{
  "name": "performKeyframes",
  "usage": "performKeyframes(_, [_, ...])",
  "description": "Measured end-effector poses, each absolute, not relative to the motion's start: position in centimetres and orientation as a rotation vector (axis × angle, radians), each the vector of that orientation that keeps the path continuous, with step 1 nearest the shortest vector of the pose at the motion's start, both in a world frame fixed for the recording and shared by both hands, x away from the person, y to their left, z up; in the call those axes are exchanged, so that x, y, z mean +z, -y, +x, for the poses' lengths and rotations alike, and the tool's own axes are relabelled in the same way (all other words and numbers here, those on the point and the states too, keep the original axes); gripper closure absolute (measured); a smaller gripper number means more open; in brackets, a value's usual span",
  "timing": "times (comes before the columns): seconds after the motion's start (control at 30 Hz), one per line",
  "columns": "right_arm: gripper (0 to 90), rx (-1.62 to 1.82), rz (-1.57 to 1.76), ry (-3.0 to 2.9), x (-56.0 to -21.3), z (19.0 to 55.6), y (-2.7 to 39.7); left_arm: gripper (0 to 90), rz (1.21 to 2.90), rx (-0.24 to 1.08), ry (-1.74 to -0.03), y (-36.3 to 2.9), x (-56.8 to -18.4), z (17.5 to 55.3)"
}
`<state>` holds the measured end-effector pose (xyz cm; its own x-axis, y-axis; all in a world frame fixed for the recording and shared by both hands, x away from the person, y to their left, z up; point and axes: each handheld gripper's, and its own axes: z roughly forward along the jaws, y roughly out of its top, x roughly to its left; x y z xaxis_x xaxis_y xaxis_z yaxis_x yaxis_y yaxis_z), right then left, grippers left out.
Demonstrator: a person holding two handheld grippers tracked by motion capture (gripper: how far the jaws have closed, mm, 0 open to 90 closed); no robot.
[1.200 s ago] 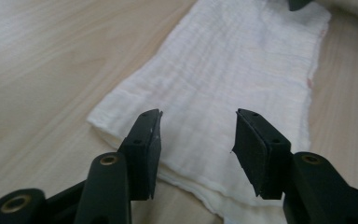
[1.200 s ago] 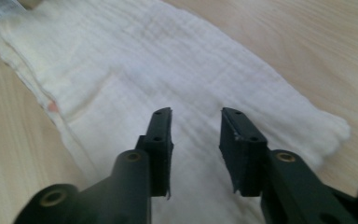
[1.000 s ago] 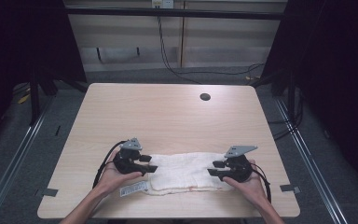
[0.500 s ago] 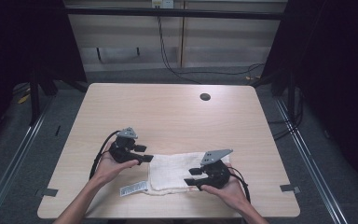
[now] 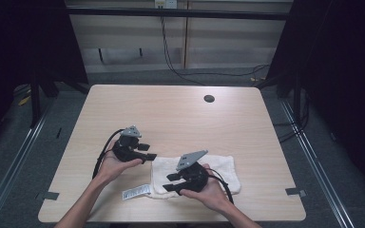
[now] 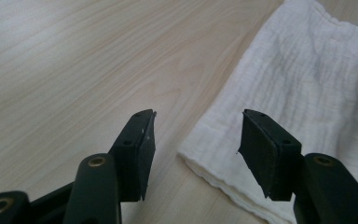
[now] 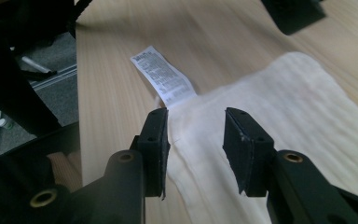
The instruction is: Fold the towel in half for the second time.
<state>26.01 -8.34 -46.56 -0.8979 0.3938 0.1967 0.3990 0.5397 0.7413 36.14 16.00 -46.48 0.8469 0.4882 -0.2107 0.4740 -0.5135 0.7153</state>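
You are holding the left gripper (image 5: 147, 152) spread, empty, just beside the folded white towel (image 5: 218, 166) lying near the table's (image 5: 171, 114) front edge. Your right gripper (image 5: 171, 182) is hovering over it, jaws just closing, pinching nothing.

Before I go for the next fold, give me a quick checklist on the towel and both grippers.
1. Left gripper open, nothing between its jaws: ok.
2. Right gripper open above the towel, its jaws just closing somewhat, nothing pinched: ok.
3. Towel flat on the table: ok.
4. Towel's folded corner in front of the left gripper: ok.
5. Care label free of the towel's edge: ok.
6. Layers evenly aligned: cannot tell.
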Motion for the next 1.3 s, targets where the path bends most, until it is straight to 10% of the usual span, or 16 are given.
performKeyframes(0.87, [60.1,-1.282,-0.598,2.804,-50.2,24.8,4.4,38.8,2.187,-0.012,-0.768,-16.2,-47.9,36.4])
performKeyframes(1.3, [81.4,-1.347,-0.666,2.851,-50.6,24.5,4.6,31.4,2.205,-0.04,-0.797,-16.0,-48.9,36.7])
